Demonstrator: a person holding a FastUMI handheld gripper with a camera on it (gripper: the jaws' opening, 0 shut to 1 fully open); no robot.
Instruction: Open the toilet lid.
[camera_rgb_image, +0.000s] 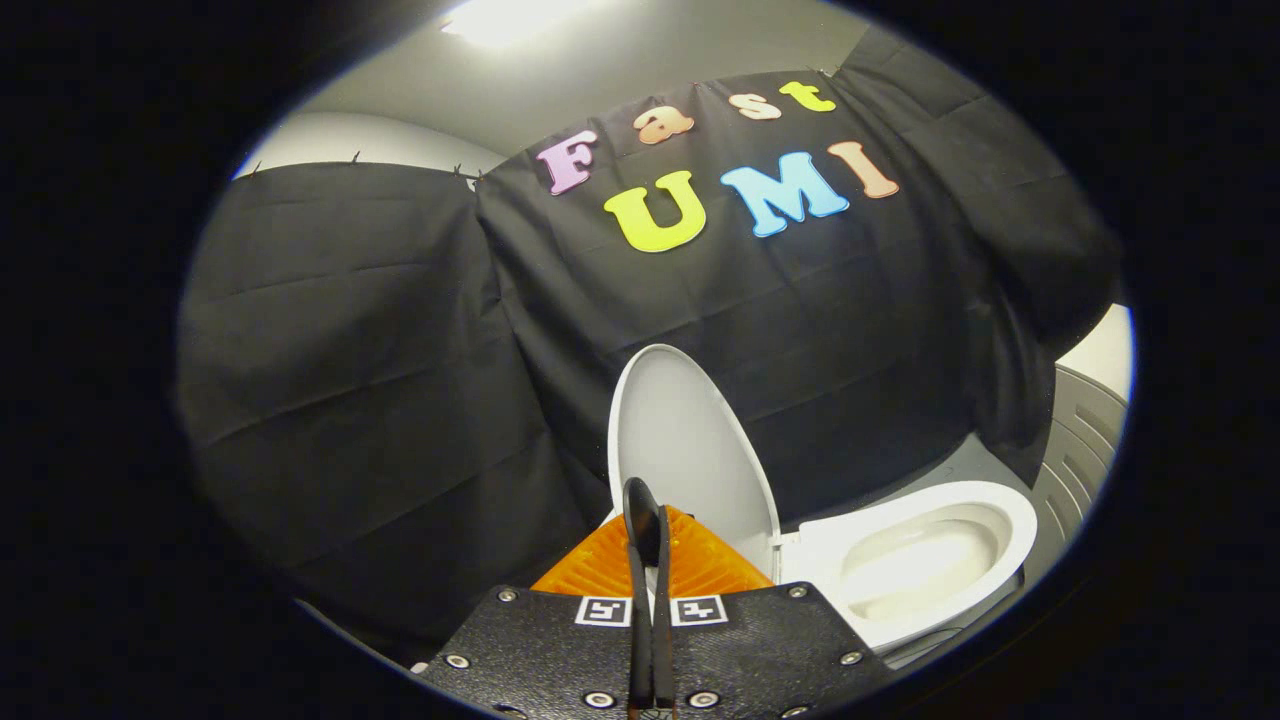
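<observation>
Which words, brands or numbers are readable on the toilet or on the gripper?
Toilet lid, raised: no text.
Toilet bowl: no text.
Gripper, fingers closed together before the lid: two square black-and-white markers, patterns, not words.

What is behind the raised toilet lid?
Black booth cloth hangs behind the upright lid. The lid's lower part is covered by the closed fingers. The bowl lies open beside it.
</observation>
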